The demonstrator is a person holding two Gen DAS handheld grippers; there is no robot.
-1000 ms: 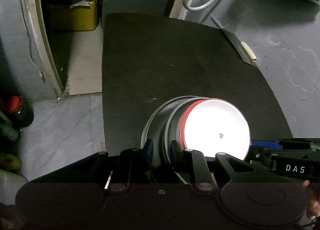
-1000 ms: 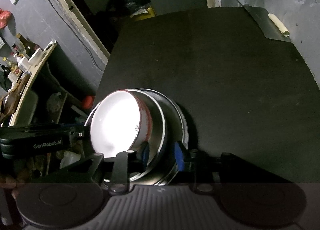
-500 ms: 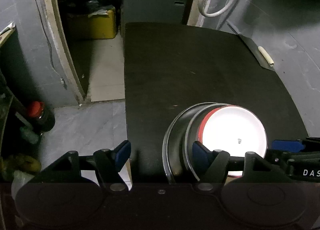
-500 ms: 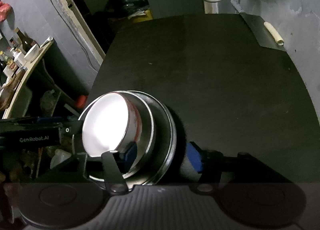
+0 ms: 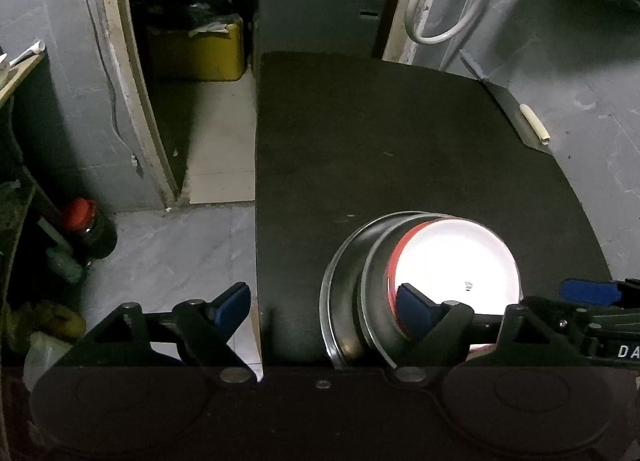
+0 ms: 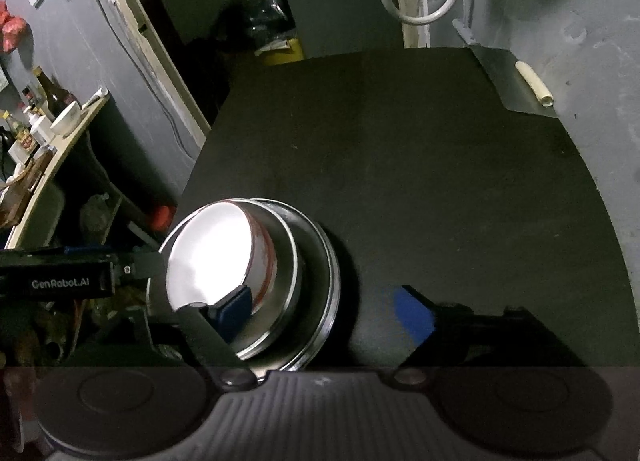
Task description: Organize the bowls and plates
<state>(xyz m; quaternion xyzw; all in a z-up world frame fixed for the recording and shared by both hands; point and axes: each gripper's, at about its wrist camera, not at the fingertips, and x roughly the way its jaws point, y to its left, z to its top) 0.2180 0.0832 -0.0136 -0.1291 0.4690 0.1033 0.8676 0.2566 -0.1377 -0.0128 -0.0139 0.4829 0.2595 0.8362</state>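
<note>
Stacked bowls (image 5: 420, 273) on worktop (image 5: 400, 149), flanked by left gripper (image 5: 322, 303) and right gripper (image 6: 322, 307); both jaws opening, pads clear.

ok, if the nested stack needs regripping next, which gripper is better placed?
Toss-up. Left gripper and right gripper are both opening, each straddling the stack's rim from opposite sides, neither pressing it.

Table (image 5: 400, 149) bare beyond stacked bowls (image 5: 360, 285)

Dim room; grey walls (image 5: 580, 73), tiled floor (image 5: 176, 261).
</note>
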